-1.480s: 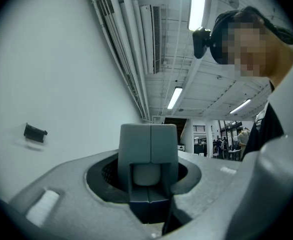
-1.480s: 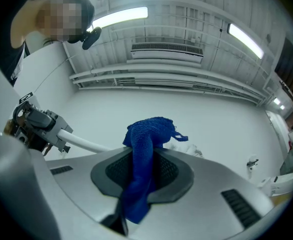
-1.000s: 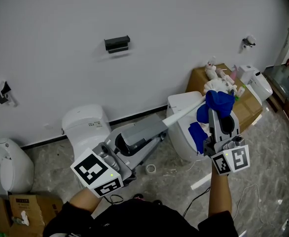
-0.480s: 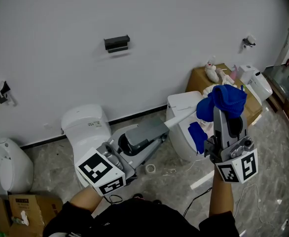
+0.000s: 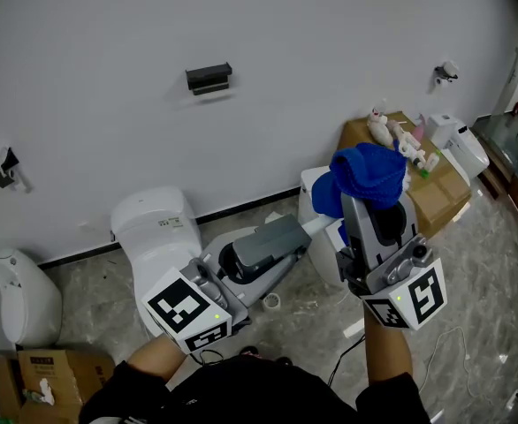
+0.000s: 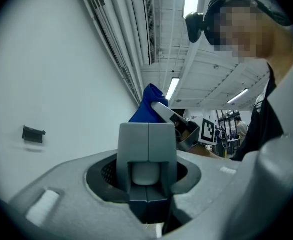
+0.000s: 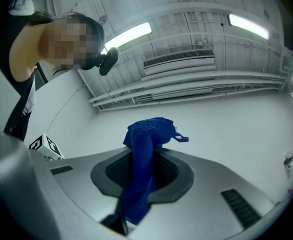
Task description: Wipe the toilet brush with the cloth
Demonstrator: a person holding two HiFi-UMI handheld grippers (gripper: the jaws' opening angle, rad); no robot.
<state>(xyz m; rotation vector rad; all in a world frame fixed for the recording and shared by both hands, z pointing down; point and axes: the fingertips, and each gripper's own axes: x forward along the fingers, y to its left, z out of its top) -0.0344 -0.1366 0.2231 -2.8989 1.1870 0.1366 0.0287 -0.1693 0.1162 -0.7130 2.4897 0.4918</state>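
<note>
**Cloth slides back along the brush handle toward the left gripper**

The left gripper [image 5: 285, 237] points level over the floor, where it was a second ago. Its grey fingers [image 6: 134, 144] are clenched on the near end of the white toilet brush [image 5: 319, 226]. In the left gripper view the handle's pale end sits between them.

The right gripper [image 5: 369, 208] is tilted upward, and its fingers [image 5: 358, 223] are clamped on the blue cloth [image 5: 365, 173]. One end of the cloth bunches beyond the tips and the other trails down between them.

A second ago the cloth sat further right, over the cardboard box [image 5: 445, 197], with a long bare run of handle between the two grippers. Half a second ago it was at much the same spot but a little higher. Now the right gripper has carried it left and up the frame, so it is draped over the handle just beside the left gripper's fingers. Only a short stretch of white handle shows between them. The brush's far end is hidden under the cloth.

The small pale items on the box, partly covered before, are in plain sight again. The white toilet [image 5: 157, 223] at the left and the black wall fixture [image 5: 209, 78] are unchanged.
</note>
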